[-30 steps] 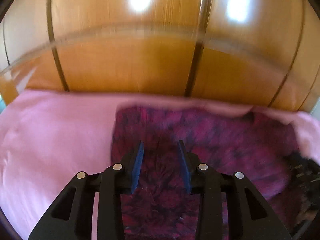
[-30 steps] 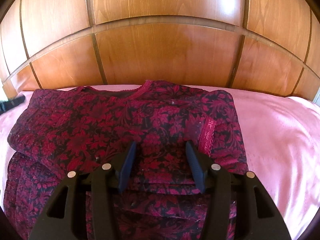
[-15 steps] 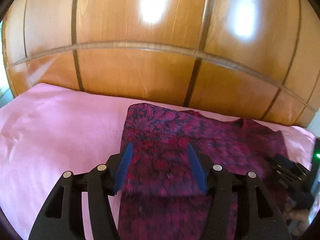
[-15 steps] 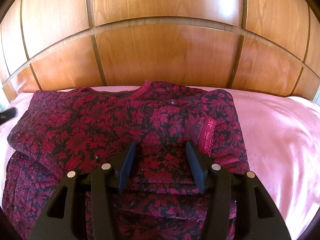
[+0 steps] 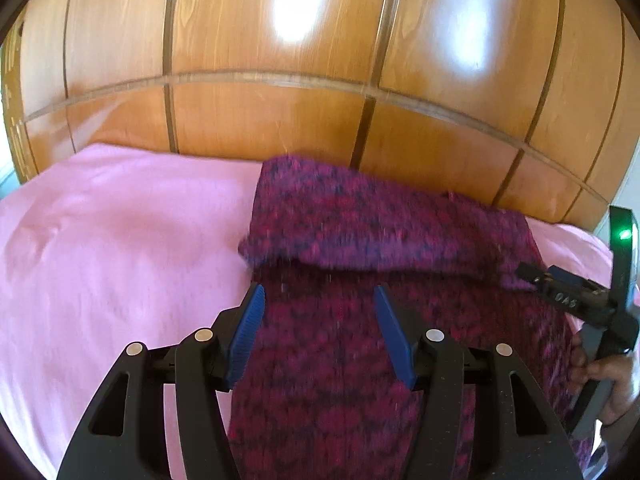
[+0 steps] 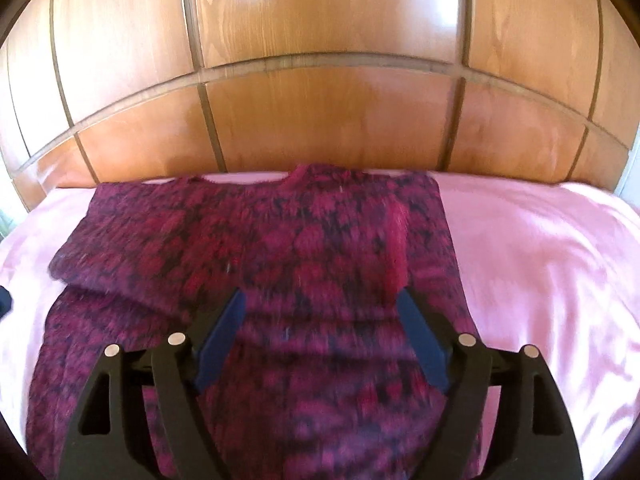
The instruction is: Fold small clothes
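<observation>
Folding part done: garment (image 6: 256, 264) lies on bed (image 6: 540, 264) near headboard edge, sleeves turned in, lengthwise fold left. Left tongs (image 5: 318, 332) spread, empty; right tongs (image 6: 320, 336) opening, nothing between.

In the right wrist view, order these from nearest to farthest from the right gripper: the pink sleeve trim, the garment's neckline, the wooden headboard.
From the right gripper, whose jaws are opening with no cloth pinched between them:
1. Pink sleeve trim, just beyond the right-hand fingertip.
2. Garment's neckline, at the garment's far edge, centre.
3. Wooden headboard, behind the bed.
</observation>
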Demonstrator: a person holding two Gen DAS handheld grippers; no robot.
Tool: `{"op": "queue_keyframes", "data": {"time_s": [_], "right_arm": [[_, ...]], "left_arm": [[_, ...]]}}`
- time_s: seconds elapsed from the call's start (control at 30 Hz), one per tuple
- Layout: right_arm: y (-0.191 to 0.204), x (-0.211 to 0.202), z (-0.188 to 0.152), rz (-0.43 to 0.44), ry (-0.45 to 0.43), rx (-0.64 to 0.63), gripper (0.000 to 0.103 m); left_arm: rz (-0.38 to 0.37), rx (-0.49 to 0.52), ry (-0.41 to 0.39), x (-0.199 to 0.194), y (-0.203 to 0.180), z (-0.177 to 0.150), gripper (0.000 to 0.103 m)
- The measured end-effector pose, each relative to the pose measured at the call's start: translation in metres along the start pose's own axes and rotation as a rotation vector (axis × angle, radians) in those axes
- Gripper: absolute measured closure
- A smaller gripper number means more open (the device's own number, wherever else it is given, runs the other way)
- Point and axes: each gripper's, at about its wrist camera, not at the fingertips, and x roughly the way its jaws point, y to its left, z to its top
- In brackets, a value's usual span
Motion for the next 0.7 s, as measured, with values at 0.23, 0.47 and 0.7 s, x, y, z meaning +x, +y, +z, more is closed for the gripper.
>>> {"op": "queue_keyframes", "data": {"time_s": [0.23, 0.47, 0.7], "right_arm": [[-0.022, -0.013, -0.028, -0.044, 0.127, 0.028, 0.026], [-0.037, -0.041, -0.072, -0.043, 0.171, -0.014, 0.025], [-0.066, -0.079, -0.114, 0.052, 0.215, 0.062, 0.035]], "left_arm": [[0.014, -0.011, 0.109, 0.005, 0.015, -0.042, 0.047], [-0.021, -0.040, 0.181, -0.015, 0.044, -0.081, 0.047], [-0.133, -0.035, 0.222, -0.053, 0.060, -0.122, 0.054]]}}
